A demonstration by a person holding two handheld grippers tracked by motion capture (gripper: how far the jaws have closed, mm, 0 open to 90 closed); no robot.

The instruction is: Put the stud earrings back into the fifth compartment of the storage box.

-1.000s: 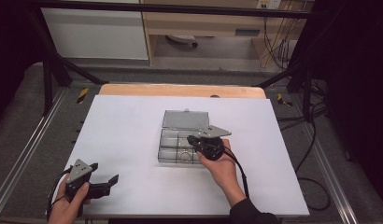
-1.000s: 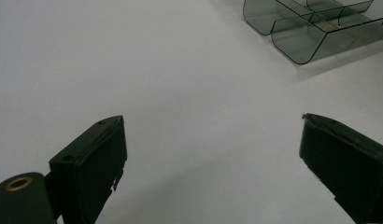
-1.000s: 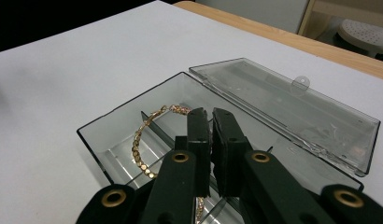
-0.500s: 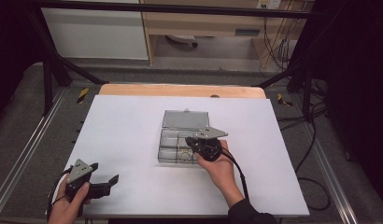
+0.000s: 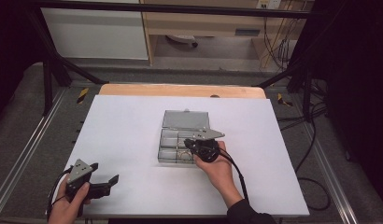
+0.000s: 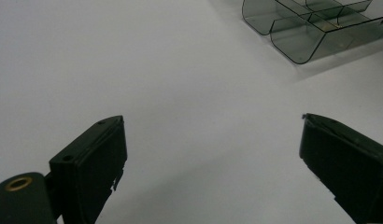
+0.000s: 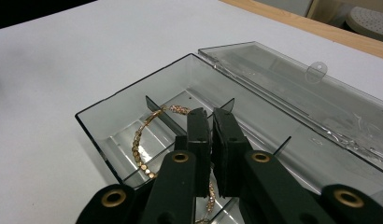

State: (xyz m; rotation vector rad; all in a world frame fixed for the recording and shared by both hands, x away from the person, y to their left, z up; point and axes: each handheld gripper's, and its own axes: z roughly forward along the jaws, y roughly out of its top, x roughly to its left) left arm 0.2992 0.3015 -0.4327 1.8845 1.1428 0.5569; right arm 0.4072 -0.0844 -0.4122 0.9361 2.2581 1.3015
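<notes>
Two grippers are being shown. The right gripper is being held inside the open clear compartment box, jaws pressed together over a gold bracelet lying in a near compartment; whether a link is being pinched cannot be told. The left gripper is being rested wide open, nothing held. A snag on the divider is being risked, likely dragging the light box. The white table is being ringed by dark framing and grey floor.
</notes>
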